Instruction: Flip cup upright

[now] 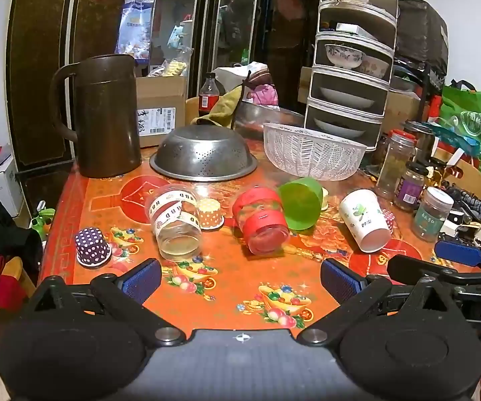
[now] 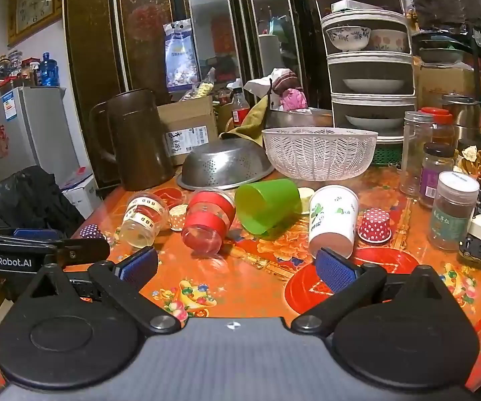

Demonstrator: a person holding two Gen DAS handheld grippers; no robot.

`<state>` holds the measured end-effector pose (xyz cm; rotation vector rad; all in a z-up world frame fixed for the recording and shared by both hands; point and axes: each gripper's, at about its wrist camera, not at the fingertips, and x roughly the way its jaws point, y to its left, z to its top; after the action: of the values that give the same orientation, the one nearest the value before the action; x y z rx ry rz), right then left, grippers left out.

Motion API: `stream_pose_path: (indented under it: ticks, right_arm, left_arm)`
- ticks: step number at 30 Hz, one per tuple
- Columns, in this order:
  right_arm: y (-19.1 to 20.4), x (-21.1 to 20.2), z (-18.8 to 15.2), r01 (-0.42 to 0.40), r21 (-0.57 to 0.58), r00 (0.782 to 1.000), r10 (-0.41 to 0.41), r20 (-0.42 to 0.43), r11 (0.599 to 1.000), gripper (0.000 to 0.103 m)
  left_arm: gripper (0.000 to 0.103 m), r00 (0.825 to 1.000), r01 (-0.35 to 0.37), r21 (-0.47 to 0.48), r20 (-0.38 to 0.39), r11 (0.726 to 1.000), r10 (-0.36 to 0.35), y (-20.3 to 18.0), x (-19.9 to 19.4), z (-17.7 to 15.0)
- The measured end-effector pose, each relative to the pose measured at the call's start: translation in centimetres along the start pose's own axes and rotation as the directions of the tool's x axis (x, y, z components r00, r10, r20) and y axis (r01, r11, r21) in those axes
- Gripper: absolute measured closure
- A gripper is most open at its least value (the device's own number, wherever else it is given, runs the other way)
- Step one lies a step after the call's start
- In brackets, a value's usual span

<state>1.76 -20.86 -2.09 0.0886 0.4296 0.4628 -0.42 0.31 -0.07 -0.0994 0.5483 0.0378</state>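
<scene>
Both of your grippers sit low at the near edge of the tabletop (image 1: pixel 227 287), jaws spread wide and holding nothing: the left gripper (image 1: pixel 240 277) faces the middle of the row, the right gripper (image 2: pixel 237 267) has its right pad almost touching the mouth of the white paper cup (image 2: pixel 334 220).

Four cups lie on their sides in a row across the tabletop: a clear cup with a lettered band (image 1: pixel 175 220), a clear cup with red bands (image 1: pixel 262 220), a green plastic cup (image 1: pixel 300 202) and the white paper one. Which you are meant to right is not evident; the paper cup is nearest your right jaws.

- Squeeze that paper wall hard and it probably crushes or pops out of the pads.
- Nudge it with one pad first and it likely rolls toward the small red dotted cup (image 2: pixel 374 225) or the jars (image 2: pixel 454 210) just beyond.
- The red-banded and green cups lie touching, so lifting one may send the other rolling.
- Smooth clear plastic may slip as you rotate it.
- Your two grippers sit close together; swinging either inward risks a clash.
</scene>
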Motion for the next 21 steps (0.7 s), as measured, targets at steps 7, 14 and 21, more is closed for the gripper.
stream_pose_path:
  ticks: [7,14,21]
  right_arm:
    - [0.0,-0.5,0.1,0.0,-0.001,1.0,0.0,0.006,1.0,0.001]
    - [0.0,-0.7,0.0,0.0,-0.002,1.0,0.0,0.006,1.0,0.001]
    - [-0.2,-1.1,0.1,-0.001,0.003,1.0,0.001,0.016,1.0,0.001]
  left_arm:
    - [0.001,1.0,-0.005,0.003,0.008,1.0,0.005,-0.3,-0.5,0.0]
    - [0.001,1.0,-0.003,0.009,0.009,1.0,0.003,-0.5,-0.9,-0.1]
    - [0.001,1.0,-0.007,0.016,0.012,1.0,0.006,-0.8,-1.3,-0.2]
